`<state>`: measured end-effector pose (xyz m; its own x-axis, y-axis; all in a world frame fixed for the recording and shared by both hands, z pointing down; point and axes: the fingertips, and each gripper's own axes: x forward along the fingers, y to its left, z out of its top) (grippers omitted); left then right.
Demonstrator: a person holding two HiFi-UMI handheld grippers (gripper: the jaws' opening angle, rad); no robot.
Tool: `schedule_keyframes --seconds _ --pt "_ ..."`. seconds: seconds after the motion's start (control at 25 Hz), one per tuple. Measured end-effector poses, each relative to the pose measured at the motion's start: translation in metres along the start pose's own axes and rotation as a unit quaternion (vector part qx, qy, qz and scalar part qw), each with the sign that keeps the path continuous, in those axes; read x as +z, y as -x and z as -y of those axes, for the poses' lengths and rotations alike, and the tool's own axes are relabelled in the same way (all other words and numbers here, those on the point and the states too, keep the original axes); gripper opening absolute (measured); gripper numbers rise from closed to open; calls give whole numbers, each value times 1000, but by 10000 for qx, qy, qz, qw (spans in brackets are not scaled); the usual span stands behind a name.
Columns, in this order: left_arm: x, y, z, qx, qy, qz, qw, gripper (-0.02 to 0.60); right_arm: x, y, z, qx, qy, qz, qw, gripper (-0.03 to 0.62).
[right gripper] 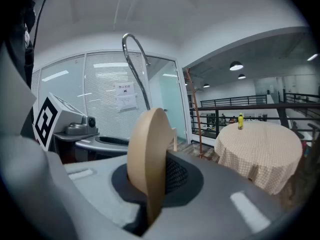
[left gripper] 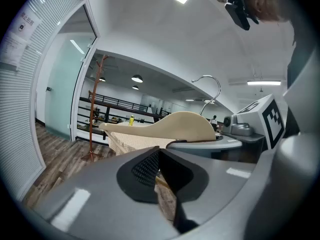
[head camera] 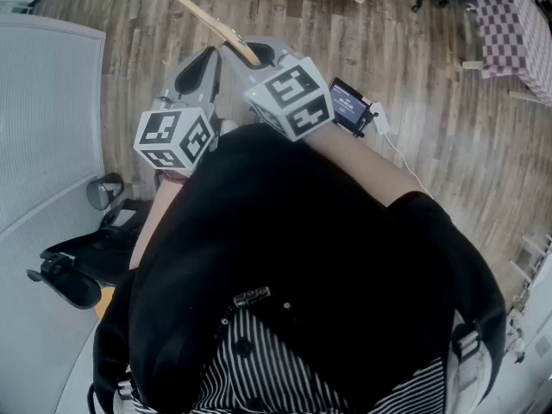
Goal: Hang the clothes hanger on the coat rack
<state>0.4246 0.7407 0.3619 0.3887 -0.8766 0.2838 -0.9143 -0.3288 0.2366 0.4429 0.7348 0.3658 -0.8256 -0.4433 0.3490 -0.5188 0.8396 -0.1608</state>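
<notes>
A light wooden clothes hanger (head camera: pixel 207 20) with a metal hook (right gripper: pixel 135 59) stands edge-on between the jaws of my right gripper (right gripper: pixel 152 194), which is shut on it. In the head view its arm sticks out up and left from the right gripper (head camera: pixel 254 57). My left gripper (head camera: pixel 197 67) is held just left of it. The left gripper (left gripper: pixel 161 184) shows only a narrow gap with floor behind and nothing held. From it I see the hanger (left gripper: pixel 180 125) side-on. The coat rack (left gripper: pixel 92 114), a thin reddish-brown pole, stands far off by the glass wall (right gripper: pixel 193 109).
A round table with a checked cloth (right gripper: pixel 260 149) stands ahead on the right, with a small yellow bottle (right gripper: pixel 240 120) on it. A black office chair (head camera: pixel 78 266) is at my lower left beside a blind-covered partition (head camera: pixel 43 119). Black railings (left gripper: pixel 115 109) run behind.
</notes>
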Motion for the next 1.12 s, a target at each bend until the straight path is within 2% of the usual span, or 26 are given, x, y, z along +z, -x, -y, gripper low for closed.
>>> schedule_keyframes --seconds 0.16,0.32,0.48,0.68,0.84,1.12 --pt "1 2 2 -67 112 34 9999 -9 1 -4 -4 90 22 2 10000 2" --pt "1 4 -1 -36 194 50 9998 -8 3 -6 -3 175 -187 58 9997 2" --pt "1 3 -4 78 212 41 9997 -8 6 -12 -3 362 -202 94 9991 2" --pt "-6 8 -11 242 499 29 9985 -8 -6 -15 -6 461 -287 4 9985 2" --pt "-7 6 -24 423 427 -7 9982 -8 -11 -22 -5 493 -411 -101 9979 2" --pt "0 -22 -52 49 540 75 9985 -6 1 -58 13 345 -325 -89 9988 2"
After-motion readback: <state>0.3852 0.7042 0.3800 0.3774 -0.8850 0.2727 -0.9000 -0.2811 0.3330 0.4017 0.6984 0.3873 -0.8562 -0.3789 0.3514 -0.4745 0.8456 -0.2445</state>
